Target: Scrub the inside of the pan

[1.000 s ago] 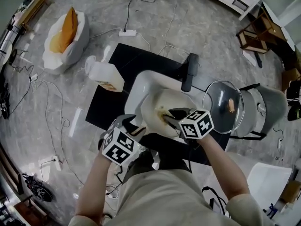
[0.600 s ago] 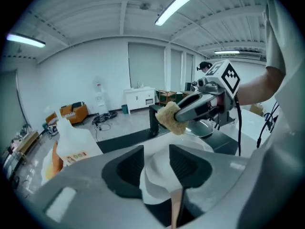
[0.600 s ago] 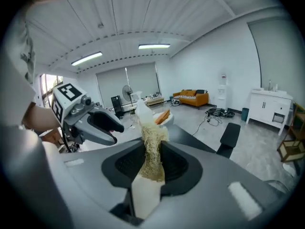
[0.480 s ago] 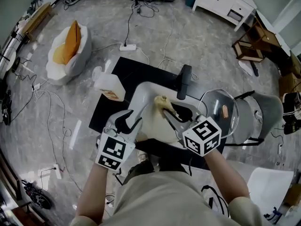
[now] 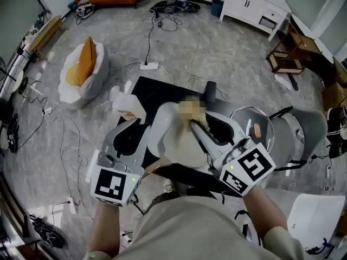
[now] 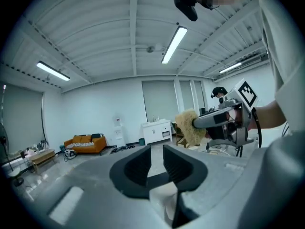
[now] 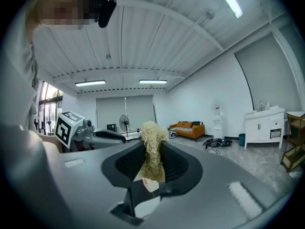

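The cream pan (image 5: 172,145) with a black handle (image 5: 211,92) sits on a black mat, below both raised grippers. My right gripper (image 5: 196,128) is shut on a straw-coloured fibrous scrubber (image 7: 152,149), which sticks out past its jaws (image 7: 152,163). The scrubber (image 6: 188,126) also shows in the left gripper view, held up in the air. My left gripper (image 5: 129,137) hovers left of the pan. Its jaws (image 6: 157,156) are closing with nothing between them, and a narrow gap remains.
A white plastic jug (image 5: 127,104) stands at the mat's left. A glass lid (image 5: 255,124) and a grey pot (image 5: 304,131) lie to the right of the pan. Cables, a power strip (image 5: 149,65) and a white beanbag (image 5: 81,72) are on the floor.
Both grippers have risen out of the pan toward the camera. The right one carried the scrubber up and forward. The left one drew back to the left and its jaws narrowed.
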`<state>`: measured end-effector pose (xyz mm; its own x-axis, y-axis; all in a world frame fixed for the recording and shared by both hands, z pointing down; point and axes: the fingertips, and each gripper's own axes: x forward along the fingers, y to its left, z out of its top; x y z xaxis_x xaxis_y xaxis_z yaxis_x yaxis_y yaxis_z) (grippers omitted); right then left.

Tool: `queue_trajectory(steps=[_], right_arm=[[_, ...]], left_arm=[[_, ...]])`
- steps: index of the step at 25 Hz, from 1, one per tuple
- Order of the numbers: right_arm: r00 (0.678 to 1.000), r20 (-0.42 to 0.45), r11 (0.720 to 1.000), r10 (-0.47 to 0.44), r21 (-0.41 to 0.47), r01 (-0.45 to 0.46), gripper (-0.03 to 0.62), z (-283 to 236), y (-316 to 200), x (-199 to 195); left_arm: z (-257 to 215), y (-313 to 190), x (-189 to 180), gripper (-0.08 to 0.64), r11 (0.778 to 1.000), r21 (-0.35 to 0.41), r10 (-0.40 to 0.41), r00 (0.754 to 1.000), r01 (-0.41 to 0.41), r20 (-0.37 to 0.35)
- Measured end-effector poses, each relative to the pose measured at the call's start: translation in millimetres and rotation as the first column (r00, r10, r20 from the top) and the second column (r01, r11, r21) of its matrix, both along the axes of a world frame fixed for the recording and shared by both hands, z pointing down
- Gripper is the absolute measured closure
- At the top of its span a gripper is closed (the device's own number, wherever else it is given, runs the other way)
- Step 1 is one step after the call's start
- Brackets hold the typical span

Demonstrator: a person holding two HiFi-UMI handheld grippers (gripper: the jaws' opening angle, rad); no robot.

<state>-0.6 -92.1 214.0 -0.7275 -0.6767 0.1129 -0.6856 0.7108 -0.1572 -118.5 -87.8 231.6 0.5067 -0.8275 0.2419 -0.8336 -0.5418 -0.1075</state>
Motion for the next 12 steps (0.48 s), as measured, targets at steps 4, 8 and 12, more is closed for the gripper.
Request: queue_trajectory(steps=[4,8,12], right_arm=[[0.999,0.023,0.995,0.032,0.092,-0.034,0.488,-40,10,12],[0.997,0.047,0.989,0.063,0.135,-0.069,0.488,-71,19,24],[0.995,0.021,0.974,0.097,0.205,-0.099,0.488,-95,29,30]], left_arm=[[-31,6,0,0.500,0.997,0.074,-0.016,1.000,0.016,0.002],[-57,14,-1,0.511,0.991,0.132,-0.018,1.000,0.019,-0.004],[-80,22,-7,0.522,0.981,0.192,-0.038,0.999,0.037,0.003]])
